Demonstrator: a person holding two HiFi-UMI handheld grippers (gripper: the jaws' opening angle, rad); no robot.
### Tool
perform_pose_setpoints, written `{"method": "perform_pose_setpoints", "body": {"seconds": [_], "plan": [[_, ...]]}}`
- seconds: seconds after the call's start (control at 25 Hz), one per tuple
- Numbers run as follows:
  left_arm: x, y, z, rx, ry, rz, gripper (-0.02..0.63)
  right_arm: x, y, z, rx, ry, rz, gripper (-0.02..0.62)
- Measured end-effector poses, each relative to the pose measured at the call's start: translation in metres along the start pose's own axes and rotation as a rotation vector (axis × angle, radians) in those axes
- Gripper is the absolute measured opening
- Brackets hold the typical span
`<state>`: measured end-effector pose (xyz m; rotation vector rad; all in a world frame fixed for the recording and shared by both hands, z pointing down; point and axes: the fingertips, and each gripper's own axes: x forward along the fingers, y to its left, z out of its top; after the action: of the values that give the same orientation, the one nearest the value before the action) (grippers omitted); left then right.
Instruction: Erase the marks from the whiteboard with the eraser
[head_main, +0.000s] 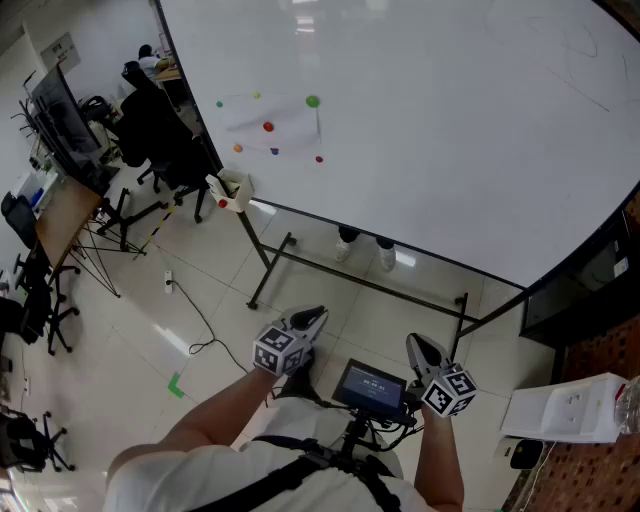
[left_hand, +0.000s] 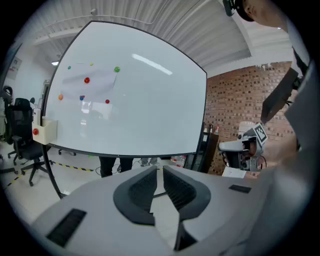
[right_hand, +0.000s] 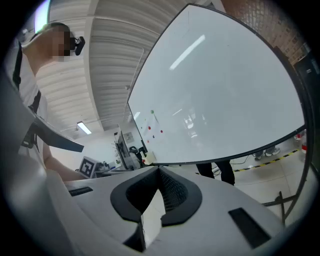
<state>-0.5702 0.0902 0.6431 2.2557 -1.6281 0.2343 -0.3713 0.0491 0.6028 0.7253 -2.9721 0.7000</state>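
Both tongs are shut and empty: the left tongs (head_main: 312, 318) and the right tongs (head_main: 421, 348) are held low before the person's waist, well short of the whiteboard (head_main: 420, 130) and touching nothing. The task looks not yet begun, and fetching the eraser seems the step in hand; a small cream box (head_main: 232, 190) hangs at the board's left edge, but whether the eraser sits in it I cannot tell; faint pen lines (head_main: 583, 88) lie toward the board's far right. Next, I judge, one pair must find the eraser, open, and close on it.
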Motion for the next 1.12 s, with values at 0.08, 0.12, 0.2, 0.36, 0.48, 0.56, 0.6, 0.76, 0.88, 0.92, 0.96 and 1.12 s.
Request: {"method": "perform_pose_setpoints", "body": {"seconds": [0.08,0.12,0.2,0.36,0.48,0.56,0.6,0.76,0.88,0.92,0.96,1.12], "plan": [[0.011,0.02,0.014,-0.009,-0.01,-0.008,0.066,0.021,-0.003,0.003,0.009,0.002,-0.012,0.021],[0.016,0.029,0.021,-0.01,-0.014,-0.012,0.066,0.032,-0.005,0.006,0.011,0.003,-0.015,0.021],[0.024,0.048,0.031,-0.006,-0.016,-0.01,0.066,0.057,-0.006,0.013,0.008,0.005,-0.007,0.021],[0.035,0.1,0.046,-0.031,-0.031,0.04,0.066,0.112,-0.005,0.03,-0.024,0.022,0.052,0.021],[0.035,0.144,0.061,-0.072,-0.072,0.078,0.066,0.152,-0.001,0.043,-0.049,0.043,0.084,0.021],[0.032,0.176,0.071,-0.076,-0.097,0.105,0.066,0.18,0.003,0.052,-0.061,0.05,0.096,0.021],[0.029,0.193,0.073,-0.073,-0.098,0.122,0.066,0.194,0.006,0.056,-0.066,0.051,0.102,0.021],[0.004,0.28,0.068,-0.092,-0.09,0.207,0.066,0.254,0.027,0.056,-0.059,0.048,0.114,0.021],[-0.017,0.353,0.068,-0.105,-0.12,0.273,0.069,0.303,0.038,0.047,-0.055,0.073,0.129,0.021],[-0.024,0.376,0.071,-0.1,-0.132,0.297,0.071,0.318,0.04,0.046,-0.058,0.08,0.133,0.021],[-0.032,0.397,0.075,-0.093,-0.141,0.318,0.072,0.33,0.043,0.046,-0.059,0.078,0.136,0.021],[-0.058,0.478,0.093,-0.05,-0.164,0.375,0.097,0.372,0.06,0.053,-0.07,0.059,0.136,0.021]]}}
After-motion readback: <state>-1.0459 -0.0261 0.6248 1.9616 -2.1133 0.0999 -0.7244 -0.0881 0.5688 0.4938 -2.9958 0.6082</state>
